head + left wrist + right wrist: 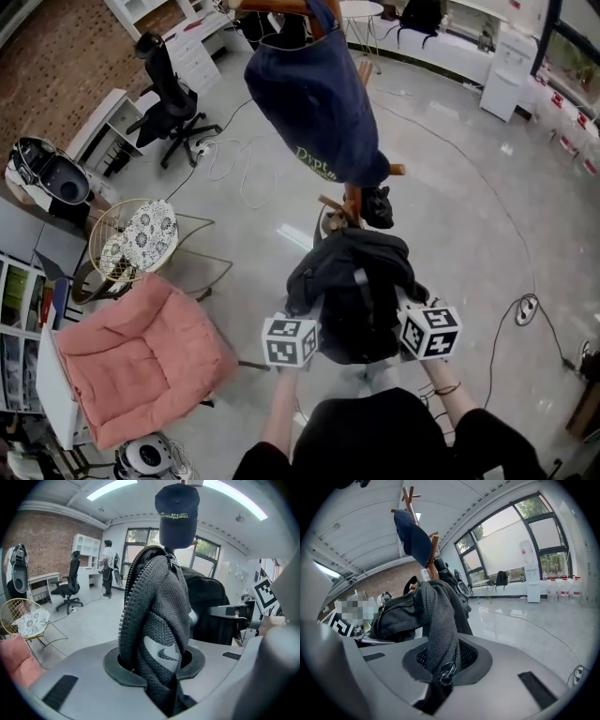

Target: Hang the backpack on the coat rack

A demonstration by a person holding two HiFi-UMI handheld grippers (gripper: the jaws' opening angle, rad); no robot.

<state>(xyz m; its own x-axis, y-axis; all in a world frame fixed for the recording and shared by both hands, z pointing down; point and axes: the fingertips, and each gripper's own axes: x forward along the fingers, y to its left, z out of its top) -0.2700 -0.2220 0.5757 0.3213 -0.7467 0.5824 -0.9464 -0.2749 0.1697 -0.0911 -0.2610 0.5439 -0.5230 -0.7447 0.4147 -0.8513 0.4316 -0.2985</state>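
1. Two claws are sharing the load, one on each side of the backpack [361,295]. I judge that this is keeping the bag level and easy to steer.
2. Far to the left, a pink armchair [131,361] is standing on the floor, well apart from the work.
3. The left claw [159,665] is clamping a thick fold of the backpack's grey mesh fabric, and a zipper edge is running up beside the fold. The jaws are pressing on the cloth and are not meeting each other.
4. Between the claws the backpack is hanging in the air, in front of the person and close to the rack's post, lower than the cap. Whether its loop is already touching a peg, I cannot tell.
5. The right claw [440,667] is pinching a thinner strip of the same mesh beside a small metal ring. Its jaws are standing almost together on the strip.
6. Beyond the bag, the wooden coat rack [352,199] is carrying a dark blue cap [314,94] on an upper peg, so the person is probably aiming at a free lower peg.
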